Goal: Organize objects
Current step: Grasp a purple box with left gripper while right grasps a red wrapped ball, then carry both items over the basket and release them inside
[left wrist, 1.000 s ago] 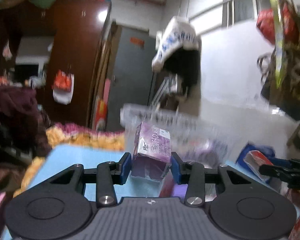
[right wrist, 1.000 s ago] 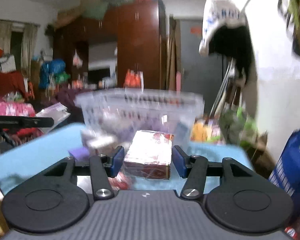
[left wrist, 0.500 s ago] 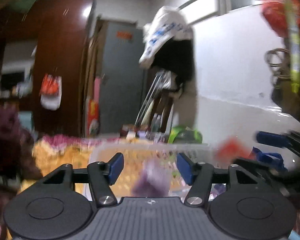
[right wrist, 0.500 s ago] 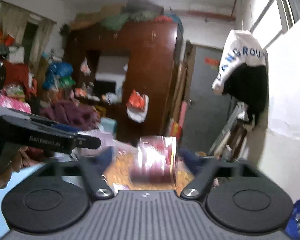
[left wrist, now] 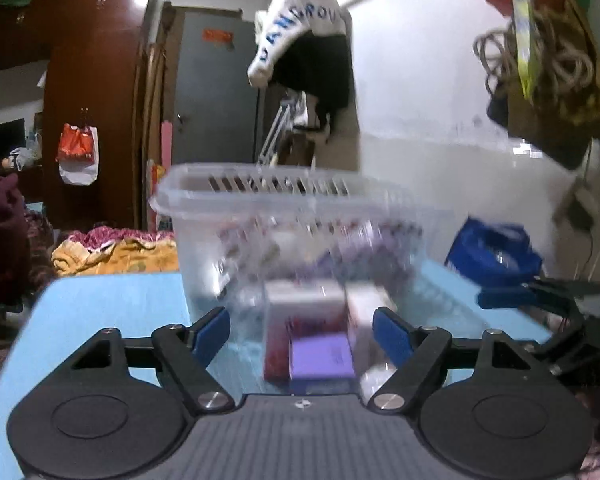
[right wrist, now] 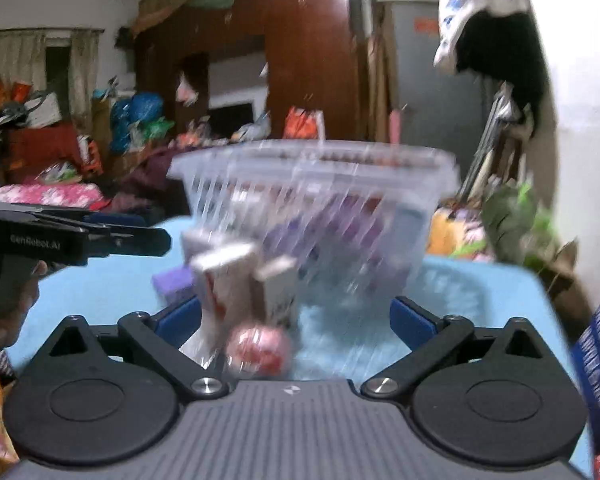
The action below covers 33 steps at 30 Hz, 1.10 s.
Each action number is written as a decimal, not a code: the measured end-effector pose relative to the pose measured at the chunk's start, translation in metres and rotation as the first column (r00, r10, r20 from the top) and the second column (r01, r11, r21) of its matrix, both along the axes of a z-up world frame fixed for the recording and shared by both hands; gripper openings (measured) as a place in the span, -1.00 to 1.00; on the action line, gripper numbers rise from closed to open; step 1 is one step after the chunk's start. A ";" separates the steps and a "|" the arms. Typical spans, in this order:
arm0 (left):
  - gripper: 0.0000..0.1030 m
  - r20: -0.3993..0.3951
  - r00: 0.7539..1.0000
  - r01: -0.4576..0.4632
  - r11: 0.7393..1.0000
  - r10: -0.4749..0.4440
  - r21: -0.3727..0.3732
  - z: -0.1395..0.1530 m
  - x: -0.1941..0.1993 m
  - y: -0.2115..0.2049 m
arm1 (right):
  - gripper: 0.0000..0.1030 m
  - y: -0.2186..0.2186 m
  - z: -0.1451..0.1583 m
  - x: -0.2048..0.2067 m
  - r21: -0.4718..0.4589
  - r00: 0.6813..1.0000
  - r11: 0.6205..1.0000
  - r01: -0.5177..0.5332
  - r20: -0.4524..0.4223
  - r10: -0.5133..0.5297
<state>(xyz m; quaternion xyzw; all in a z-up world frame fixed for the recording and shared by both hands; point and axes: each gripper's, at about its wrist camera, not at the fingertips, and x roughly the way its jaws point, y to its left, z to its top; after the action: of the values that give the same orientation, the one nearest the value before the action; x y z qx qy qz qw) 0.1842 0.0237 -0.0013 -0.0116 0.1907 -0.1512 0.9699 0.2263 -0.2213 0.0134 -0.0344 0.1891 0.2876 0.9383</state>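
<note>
A clear plastic basket point(left wrist: 284, 216) stands on the light blue table point(left wrist: 100, 300) and holds several small boxes; it also shows in the right wrist view point(right wrist: 312, 184). My left gripper point(left wrist: 302, 330) is open and empty, low in front of the basket. Between its fingers lie a purple box point(left wrist: 322, 358) and white and red boxes point(left wrist: 304, 304) on the table. My right gripper point(right wrist: 296, 318) is open and empty. White boxes point(right wrist: 236, 280) and a red and white round pack point(right wrist: 260, 346) lie before it. The images are blurred.
The right gripper's fingers show at the right of the left wrist view point(left wrist: 540, 296); the left gripper shows at the left of the right wrist view point(right wrist: 72, 236). A blue bag point(left wrist: 496, 252) sits by the wall. A cluttered room lies beyond the table.
Both grippers held boxes one second ago, rose over the basket and let go. Both are now open and low again in front of the basket.
</note>
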 end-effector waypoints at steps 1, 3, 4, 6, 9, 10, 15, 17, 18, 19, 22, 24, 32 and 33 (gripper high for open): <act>0.54 -0.013 1.000 0.002 1.000 -0.002 0.003 -0.003 0.001 0.000 | 0.80 0.000 -0.002 0.005 0.000 1.000 1.000 -0.012 -0.025 0.012; 0.40 -0.049 0.999 0.001 1.000 -0.001 -0.004 -0.010 0.001 0.005 | 0.65 0.002 -0.002 0.012 0.016 0.998 0.999 -0.030 -0.057 0.031; 0.38 -0.068 0.998 0.002 1.000 -0.003 -0.011 -0.014 0.004 0.007 | 0.54 0.004 -0.004 0.009 0.017 0.997 0.999 -0.036 -0.061 0.037; 0.27 -0.103 0.995 0.001 1.000 -0.001 0.000 -0.021 0.007 0.005 | 0.34 0.013 -0.007 0.006 -0.027 0.998 0.999 -0.026 -0.055 0.024; 0.25 -0.109 0.994 -0.003 0.999 0.008 0.046 -0.026 0.008 -0.002 | 0.32 0.018 -0.016 0.001 -0.061 0.997 0.997 -0.047 -0.060 0.043; 0.25 -0.115 0.993 -0.001 0.999 0.007 0.051 -0.028 0.009 -0.003 | 0.30 0.020 -0.016 0.001 -0.076 0.997 0.996 -0.047 -0.059 0.043; -0.02 -0.132 0.991 0.014 0.999 -0.009 0.035 -0.027 0.008 0.001 | -0.04 0.019 -0.022 -0.002 -0.093 0.995 0.993 -0.073 -0.073 0.066; -0.19 -0.121 0.993 0.004 0.998 0.003 0.062 -0.026 0.005 -0.002 | -0.12 0.019 -0.023 -0.004 -0.103 0.996 0.993 -0.065 -0.069 0.058; -0.19 -0.111 0.994 -0.011 0.997 0.020 0.078 -0.026 0.004 -0.004 | -0.12 0.020 -0.024 -0.005 -0.106 0.996 0.992 -0.061 -0.065 0.054; -0.19 -0.092 0.995 -0.018 0.997 0.025 0.075 -0.024 0.002 -0.005 | -0.13 0.020 -0.024 -0.006 -0.108 0.997 0.993 -0.056 -0.058 0.050; -0.19 -0.028 1.000 0.003 1.000 -0.003 0.016 -0.016 -0.013 0.002 | -0.13 0.014 -0.022 -0.013 -0.075 0.999 0.996 -0.046 -0.004 0.045; -0.19 0.011 1.000 0.000 1.000 0.000 -0.001 -0.012 -0.022 0.006 | -0.13 0.008 -0.020 -0.017 -0.044 1.000 0.999 -0.016 0.025 0.017; -0.19 -0.001 1.000 0.005 0.998 -0.005 -0.068 -0.019 -0.021 0.014 | -0.13 -0.010 -0.020 -0.034 0.067 0.991 0.997 0.049 0.125 -0.057; -0.19 0.013 1.000 0.009 0.997 -0.008 -0.076 -0.019 -0.023 0.015 | -0.13 -0.011 -0.020 -0.035 0.072 0.989 0.996 0.050 0.134 -0.060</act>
<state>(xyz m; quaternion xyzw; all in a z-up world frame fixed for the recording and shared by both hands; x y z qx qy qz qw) 0.1615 0.0386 -0.0198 -0.0466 0.1786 -0.1627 0.9693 0.1912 -0.2320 -0.0067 -0.0167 0.1160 0.2649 0.9571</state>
